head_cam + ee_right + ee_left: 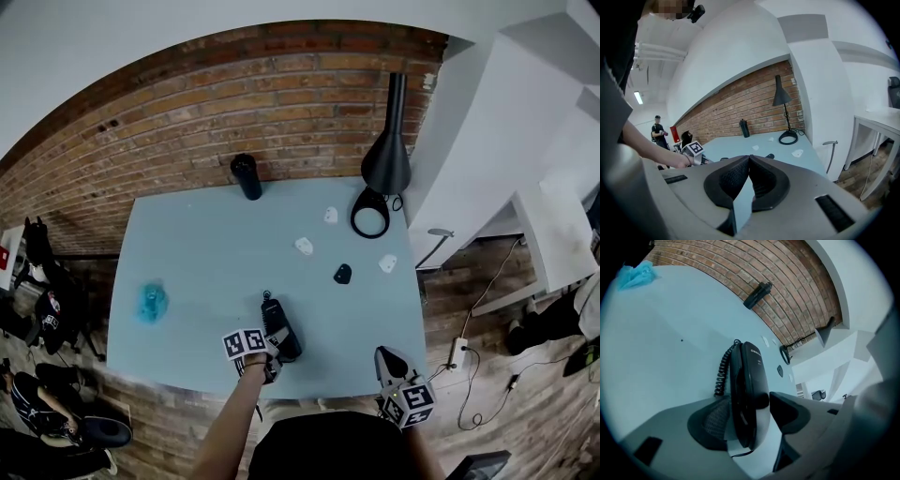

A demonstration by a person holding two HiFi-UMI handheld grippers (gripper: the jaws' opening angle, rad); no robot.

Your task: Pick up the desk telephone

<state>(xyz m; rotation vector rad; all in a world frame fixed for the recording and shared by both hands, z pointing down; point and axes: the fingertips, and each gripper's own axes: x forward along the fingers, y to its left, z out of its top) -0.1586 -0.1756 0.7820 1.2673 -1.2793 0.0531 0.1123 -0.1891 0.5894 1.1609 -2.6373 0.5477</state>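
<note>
The desk telephone (279,330) lies at the near edge of the desk (197,253), its coiled cord (723,371) along its left; the left claw (752,414) straddles it, released, jaws spread either side, seemingly placed to grip it across its width; the right claw (750,176) is clenched on nothing, held off the desk's near right, likely keeping clear.

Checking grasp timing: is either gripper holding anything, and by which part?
Nothing held. The left gripper stands open astride the telephone; the right gripper is shut, empty.
</note>
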